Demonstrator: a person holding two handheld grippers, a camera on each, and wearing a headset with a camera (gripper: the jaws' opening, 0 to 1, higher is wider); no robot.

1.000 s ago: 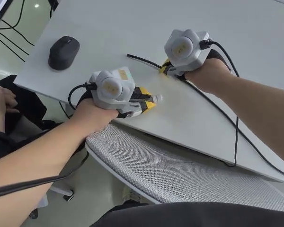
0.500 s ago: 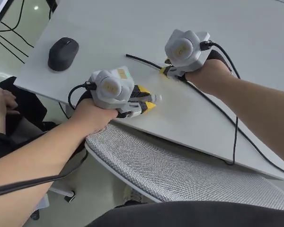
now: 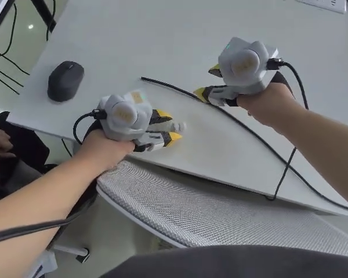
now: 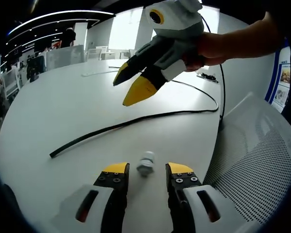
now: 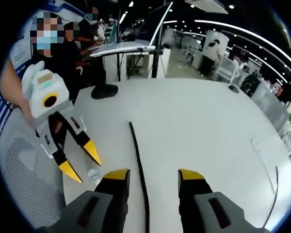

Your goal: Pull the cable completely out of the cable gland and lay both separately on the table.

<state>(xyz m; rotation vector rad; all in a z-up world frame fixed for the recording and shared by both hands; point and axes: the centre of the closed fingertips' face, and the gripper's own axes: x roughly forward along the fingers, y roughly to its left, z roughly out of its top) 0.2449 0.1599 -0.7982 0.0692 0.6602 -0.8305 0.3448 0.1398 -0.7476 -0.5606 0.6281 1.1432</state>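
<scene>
**Table** [image 3: 162, 35]: white, bearing both task items. A computer mouse [image 3: 65, 81] sits well apart at the far left corner, clear of the work.

**Right claw** [image 5: 154, 177]: jaws spread wide and gripping nothing. They are raised a little above the table and straddle the line of the cable without touching it.

**Left claw** [image 3: 169, 125]: jaws apart near the table's front edge. The gland rests between the tips with a gap on each side, so nothing is gripped.

**Cable** [image 5: 136, 152]: black, lying flat on the table, its free end bare and carrying no fitting.

**Cable gland** [image 4: 146, 162]: small, pale, resting on the table near the cable but apart from it.

**Assessment:** the separation appears complete. Both items are laid separately, and the open jaws suit a withdrawal.
</scene>
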